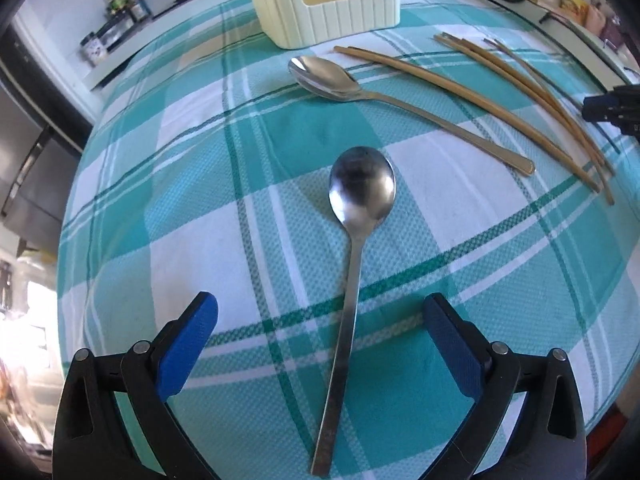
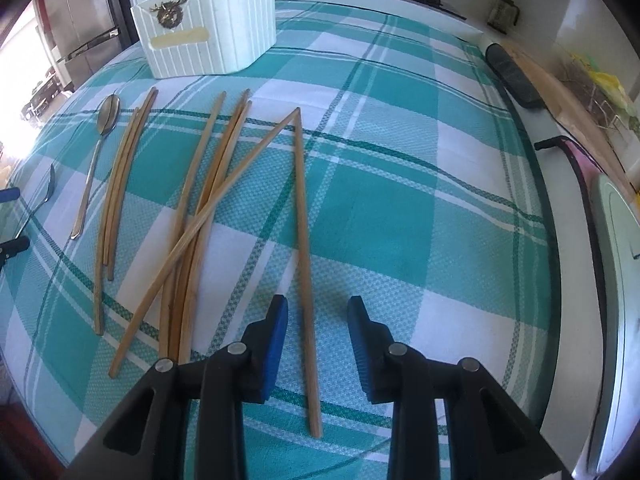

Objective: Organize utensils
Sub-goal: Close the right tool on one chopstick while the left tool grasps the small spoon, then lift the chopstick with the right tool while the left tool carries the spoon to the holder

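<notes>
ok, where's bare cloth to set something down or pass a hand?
Free: the wide stretch of tablecloth right of the lone chopstick, out to the table edge, and the cloth left of the near spoon. Crowded: the chopstick pile and far spoon below the white holder.

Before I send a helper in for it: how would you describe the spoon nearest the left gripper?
Start at the cream ribbed holder on the teal checked cloth. Two spoons lie before it. Take the round-bowled spoon, handle pointing between the open left gripper; the other spoon lies beside the chopsticks.
</notes>
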### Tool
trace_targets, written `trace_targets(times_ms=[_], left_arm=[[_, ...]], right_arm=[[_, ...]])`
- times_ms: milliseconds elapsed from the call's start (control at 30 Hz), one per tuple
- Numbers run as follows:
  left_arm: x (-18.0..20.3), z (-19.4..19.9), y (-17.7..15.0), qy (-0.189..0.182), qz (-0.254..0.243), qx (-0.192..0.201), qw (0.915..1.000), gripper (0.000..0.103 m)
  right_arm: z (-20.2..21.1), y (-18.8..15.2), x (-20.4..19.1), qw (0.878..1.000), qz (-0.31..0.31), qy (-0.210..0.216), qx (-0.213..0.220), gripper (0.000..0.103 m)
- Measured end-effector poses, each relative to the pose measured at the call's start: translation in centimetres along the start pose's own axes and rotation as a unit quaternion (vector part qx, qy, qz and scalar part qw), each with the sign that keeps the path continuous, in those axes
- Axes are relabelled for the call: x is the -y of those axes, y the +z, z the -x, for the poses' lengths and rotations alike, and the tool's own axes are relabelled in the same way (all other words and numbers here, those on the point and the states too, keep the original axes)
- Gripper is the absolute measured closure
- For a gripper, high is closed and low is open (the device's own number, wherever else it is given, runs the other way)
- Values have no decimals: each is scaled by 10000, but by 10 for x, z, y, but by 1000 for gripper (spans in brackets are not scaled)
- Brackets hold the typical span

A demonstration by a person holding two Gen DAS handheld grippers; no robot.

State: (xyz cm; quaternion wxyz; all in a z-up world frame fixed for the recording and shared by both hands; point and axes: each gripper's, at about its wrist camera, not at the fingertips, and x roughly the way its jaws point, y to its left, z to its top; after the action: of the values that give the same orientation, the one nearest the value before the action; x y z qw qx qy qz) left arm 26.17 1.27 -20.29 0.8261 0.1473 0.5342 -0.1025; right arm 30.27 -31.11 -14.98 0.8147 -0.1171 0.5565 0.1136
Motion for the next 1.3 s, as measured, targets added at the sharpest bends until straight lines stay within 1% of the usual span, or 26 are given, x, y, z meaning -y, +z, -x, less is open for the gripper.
trace_targets(times_ms=[100,233,333,367,433,500,533,567,600,633,700,767,800,867,1067,1167,1300], left_arm=[[-4,-8,15,-158,-94,-30,9998,1],[-5,-10,29,-374,-109,-42,9992,16],[-8,-12,35,-471,-104,-72,9988,20],[-8,-12,36,-501,-105,-85,9987,21],[-7,-13,38,-578,-118,-82,9982,25],[-4,-13,42,-679,-103,-68,9976,36],[-3,-12,44,-766,-90,-48,9970,47],[-1,-11,45,-782,-98,-15,9969,62],[1,-9,46,-769,-126,31,9970,67],[3,-9,47,-720,-146,49,9973,67],[3,-8,47,-653,-90,86,9978,68],[-1,-5,47,-502,9,144,9986,68],[-5,-1,47,-452,74,196,9988,68],[-13,10,45,-483,257,342,9979,68],[-37,60,37,-507,662,876,9927,68],[-46,86,35,-554,800,1156,9885,68],[-53,116,34,-614,929,1531,9819,68]], right_arm=[[-7,16,-3,9997,225,69,-83,71],[-22,50,-2,9993,236,271,-129,71],[-34,75,-2,9988,163,415,-177,70],[-37,81,-2,9988,184,416,-182,72],[-43,93,-3,9986,241,403,-231,72],[-47,103,-6,9985,309,364,-265,73],[-49,107,-6,9985,300,360,-267,78],[-50,110,-5,9986,256,383,-270,87],[-51,113,-4,9986,194,399,-277,93],[-53,115,-2,9987,114,403,-283,97],[-53,116,4,9985,-72,476,-263,97],[-50,115,10,9984,-257,473,-175,97],[-45,113,14,9982,-362,477,-54,97],[-28,107,23,9968,-572,506,220,97],[50,85,36,9878,-907,550,1141,97],[98,72,31,9800,-922,582,1663,97],[148,61,21,9708,-815,565,2185,97]])
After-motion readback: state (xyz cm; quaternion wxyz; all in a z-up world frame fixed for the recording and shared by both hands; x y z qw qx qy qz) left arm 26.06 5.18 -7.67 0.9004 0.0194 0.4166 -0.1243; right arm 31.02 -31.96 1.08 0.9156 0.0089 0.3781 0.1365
